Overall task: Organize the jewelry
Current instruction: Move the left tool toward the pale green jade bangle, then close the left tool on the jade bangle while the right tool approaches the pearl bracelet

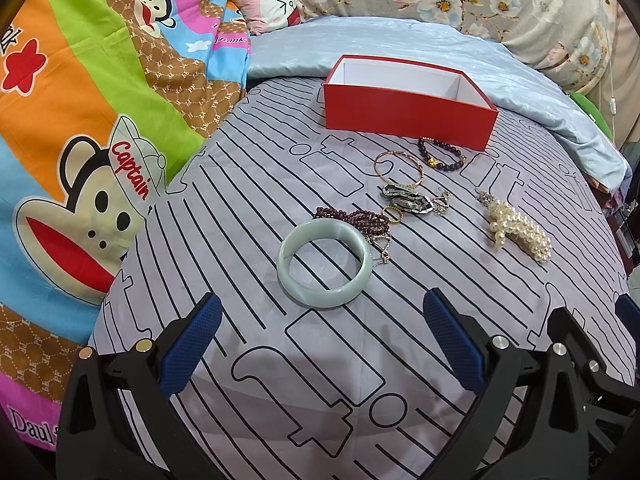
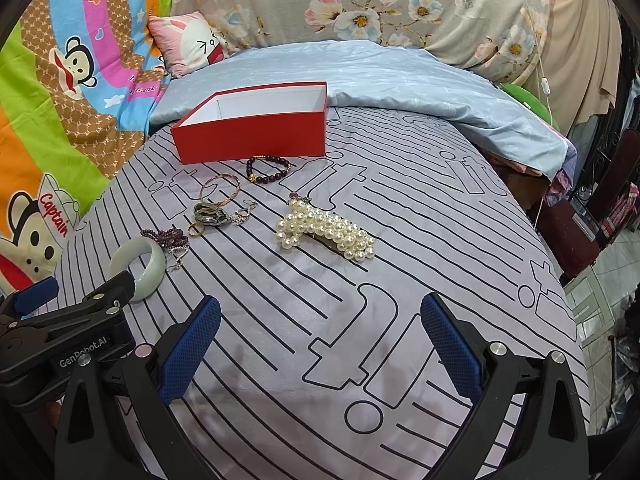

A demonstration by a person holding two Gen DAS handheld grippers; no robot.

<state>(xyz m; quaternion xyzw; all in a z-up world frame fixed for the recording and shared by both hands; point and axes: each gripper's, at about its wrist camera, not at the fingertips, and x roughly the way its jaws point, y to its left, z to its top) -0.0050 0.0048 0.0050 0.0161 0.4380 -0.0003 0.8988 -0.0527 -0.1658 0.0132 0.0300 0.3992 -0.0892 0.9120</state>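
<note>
An open red box (image 1: pixel 404 114) with a white inside stands on the striped grey bed sheet (image 1: pixel 248 208); it also shows in the right wrist view (image 2: pixel 256 136). In front of it lie a dark bead bracelet (image 1: pixel 440 154), a thin gold bangle (image 1: pixel 400 166), a dark watch (image 1: pixel 408 200), a purple bead strand (image 1: pixel 356 218), a pale green jade bangle (image 1: pixel 324 268) and a pearl bundle (image 2: pixel 326 232). My left gripper (image 1: pixel 322 344) is open, just short of the jade bangle. My right gripper (image 2: pixel 320 340) is open and empty, short of the pearls.
A bright cartoon monkey quilt (image 1: pixel 80 140) rises on the left. A light blue blanket (image 1: pixel 400 48) and a floral cover (image 2: pixel 380 8) lie behind the box. The bed edge drops off at the right, with furniture and floor beyond (image 2: pixel 592 280).
</note>
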